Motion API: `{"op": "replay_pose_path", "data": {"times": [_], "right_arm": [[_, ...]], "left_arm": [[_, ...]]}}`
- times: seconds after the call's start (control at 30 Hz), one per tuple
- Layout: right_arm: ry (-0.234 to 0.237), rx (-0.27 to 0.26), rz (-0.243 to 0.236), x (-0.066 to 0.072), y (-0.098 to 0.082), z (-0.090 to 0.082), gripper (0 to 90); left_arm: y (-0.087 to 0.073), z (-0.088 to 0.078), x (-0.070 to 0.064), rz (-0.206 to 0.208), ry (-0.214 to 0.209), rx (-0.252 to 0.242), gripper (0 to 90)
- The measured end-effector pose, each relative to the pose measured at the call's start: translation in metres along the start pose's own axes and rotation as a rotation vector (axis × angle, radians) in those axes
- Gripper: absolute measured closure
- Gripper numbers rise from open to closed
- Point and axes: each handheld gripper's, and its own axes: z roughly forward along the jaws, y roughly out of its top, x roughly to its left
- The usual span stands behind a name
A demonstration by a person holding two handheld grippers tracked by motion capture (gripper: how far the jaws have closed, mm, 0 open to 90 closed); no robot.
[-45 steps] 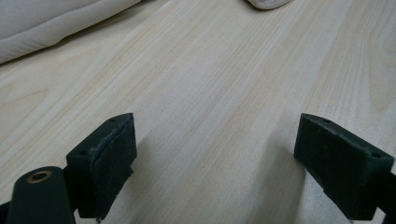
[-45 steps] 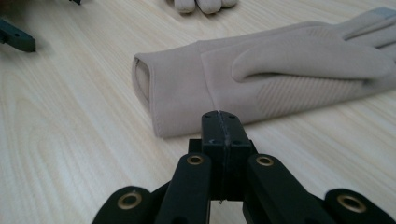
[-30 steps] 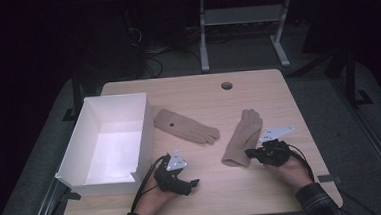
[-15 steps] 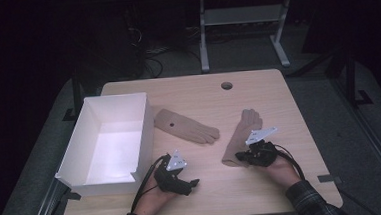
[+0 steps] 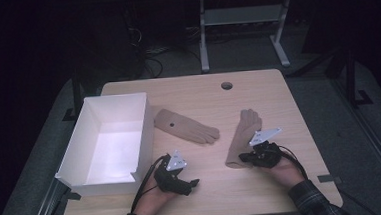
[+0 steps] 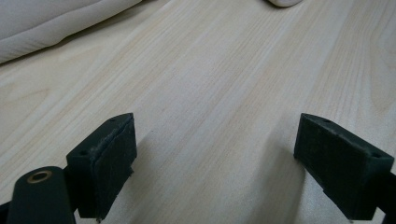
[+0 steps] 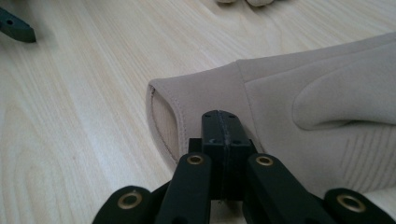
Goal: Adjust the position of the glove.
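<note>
Near edge of the bench first: the right gripper (image 5: 242,158) has its jaws pressed flat together, right at the cuff of the near glove (image 5: 243,134). In the right gripper view the closed tips sit on the beige fabric by the open cuff mouth; whether they pinch a fold of it I cannot tell, but a cuff is the sensible place to pick up a limp glove, so this reads as a grab. That glove lies toward the bench's right edge, fingers pointing away from the person.

Over at the near left, the left gripper (image 5: 193,181) rests low on the bare wood, jaws wide apart with nothing between them, probably just waiting its turn.

Further in, the second glove (image 5: 184,128) lies flat near the bench's middle, cuff toward the white box (image 5: 141,133). The box stands open along the left edge, likely where the gloves go.

The bench (image 5: 277,89) is pale wood grain with a round cable hole (image 5: 226,86) near the far edge. Beyond it the room is dark, with a grey floor and the legs of another table (image 5: 203,41).
</note>
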Motion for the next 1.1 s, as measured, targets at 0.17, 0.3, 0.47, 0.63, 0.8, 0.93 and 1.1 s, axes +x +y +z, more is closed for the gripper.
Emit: {"op": "replay_pose_path", "data": {"times": [0.17, 0.3, 0.47, 0.63, 0.8, 0.93, 1.1], "right_arm": [[-0.005, 0.012, -0.002, -0.002, -0.006, -0.007, 89.8], [-0.007, 0.019, 0.008, -0.003, -0.010, -0.012, 89.8], [-0.007, 0.027, 0.017, -0.005, -0.017, -0.020, 89.8], [-0.018, 0.042, 0.026, -0.007, -0.024, -0.028, 89.8], [-0.015, 0.044, 0.029, -0.007, -0.026, -0.031, 89.8], [-0.034, 0.008, 0.034, -0.013, -0.018, -0.033, 89.8], [-0.070, 0.000, 0.048, -0.025, -0.007, -0.028, 89.8]], "left_arm": [[0.000, 0.000, 0.000, 0.000, 0.000, 0.001, 12.5], [0.000, 0.000, 0.000, 0.004, 0.001, 0.001, 12.5], [0.000, 0.000, 0.000, 0.005, 0.002, -0.001, 12.5], [0.000, 0.000, 0.000, 0.002, 0.003, -0.003, 12.5], [0.000, 0.000, 0.000, 0.002, 0.003, -0.003, 12.5], [0.000, 0.000, 0.000, 0.001, 0.003, -0.001, 12.5], [0.000, 0.000, 0.000, 0.001, 0.003, 0.002, 12.5]]}}
